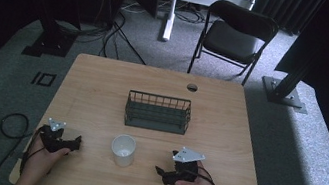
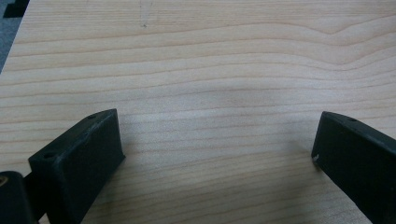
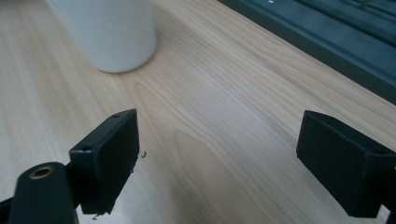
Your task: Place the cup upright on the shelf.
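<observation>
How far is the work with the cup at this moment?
Nothing looks done: the white cup stands upright on the table, near the empty wire basket. The left gripper and right gripper rest open, holding nothing. Grasping and moving the cup remain.

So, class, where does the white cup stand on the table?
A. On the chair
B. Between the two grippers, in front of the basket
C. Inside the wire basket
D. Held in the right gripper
B: the white cup stands on the table between the left gripper and right gripper, on the person's side of the basket.
</observation>
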`<state>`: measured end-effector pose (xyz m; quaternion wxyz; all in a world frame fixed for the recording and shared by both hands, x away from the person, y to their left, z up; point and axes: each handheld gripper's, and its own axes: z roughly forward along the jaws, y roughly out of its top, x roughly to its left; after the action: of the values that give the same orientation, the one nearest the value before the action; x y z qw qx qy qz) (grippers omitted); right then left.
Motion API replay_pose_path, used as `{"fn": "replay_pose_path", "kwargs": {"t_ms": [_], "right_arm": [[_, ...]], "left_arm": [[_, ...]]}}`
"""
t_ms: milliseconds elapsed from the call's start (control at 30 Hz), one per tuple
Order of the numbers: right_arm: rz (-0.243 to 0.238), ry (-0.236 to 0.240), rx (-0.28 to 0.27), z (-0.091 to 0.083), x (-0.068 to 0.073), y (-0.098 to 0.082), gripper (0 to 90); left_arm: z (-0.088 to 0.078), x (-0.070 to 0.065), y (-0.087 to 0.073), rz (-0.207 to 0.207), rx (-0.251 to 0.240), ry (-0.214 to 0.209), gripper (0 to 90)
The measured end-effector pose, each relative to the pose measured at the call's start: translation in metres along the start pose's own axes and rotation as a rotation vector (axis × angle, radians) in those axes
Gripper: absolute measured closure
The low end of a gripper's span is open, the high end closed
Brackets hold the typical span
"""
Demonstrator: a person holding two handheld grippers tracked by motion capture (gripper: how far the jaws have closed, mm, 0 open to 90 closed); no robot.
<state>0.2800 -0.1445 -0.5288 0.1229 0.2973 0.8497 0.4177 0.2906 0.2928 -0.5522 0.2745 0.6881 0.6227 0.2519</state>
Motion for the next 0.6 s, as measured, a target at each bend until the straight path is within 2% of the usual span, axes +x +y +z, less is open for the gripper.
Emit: {"fn": "replay_pose_path", "kwargs": {"t_ms": [67,100,133,167,267,300,367,467,600], "right_arm": [[-0.003,0.007,-0.002,0.001,0.002,0.001,12.9],[-0.016,0.046,-0.01,0.002,0.009,0.006,12.9],[-0.016,0.046,-0.01,0.002,0.009,0.006,12.9],[-0.03,0.067,-0.021,0.003,0.015,0.01,12.9],[-0.035,0.072,-0.023,0.003,0.016,0.011,12.9],[-0.053,0.089,-0.029,0.007,0.023,0.018,12.9],[-0.059,0.101,-0.032,0.01,0.026,0.021,12.9],[-0.061,0.105,-0.033,0.011,0.028,0.022,12.9],[-0.093,0.126,-0.044,0.019,0.034,0.028,12.9]], "left_arm": [[0.0,0.0,0.0,0.0,0.0,0.0,2.0],[0.0,0.0,0.0,0.0,0.0,0.0,2.0],[0.0,0.0,0.0,0.0,0.0,0.0,2.0],[0.0,0.0,0.0,0.0,0.0,0.0,2.0],[0.0,0.0,0.0,0.0,0.0,0.0,2.0],[0.0,0.0,0.0,0.0,0.0,0.0,2.0],[0.0,0.0,0.0,0.0,0.0,0.0,2.0],[0.0,0.0,0.0,0.0,0.0,0.0,2.0],[0.0,0.0,0.0,0.0,0.0,0.0,2.0]]}}
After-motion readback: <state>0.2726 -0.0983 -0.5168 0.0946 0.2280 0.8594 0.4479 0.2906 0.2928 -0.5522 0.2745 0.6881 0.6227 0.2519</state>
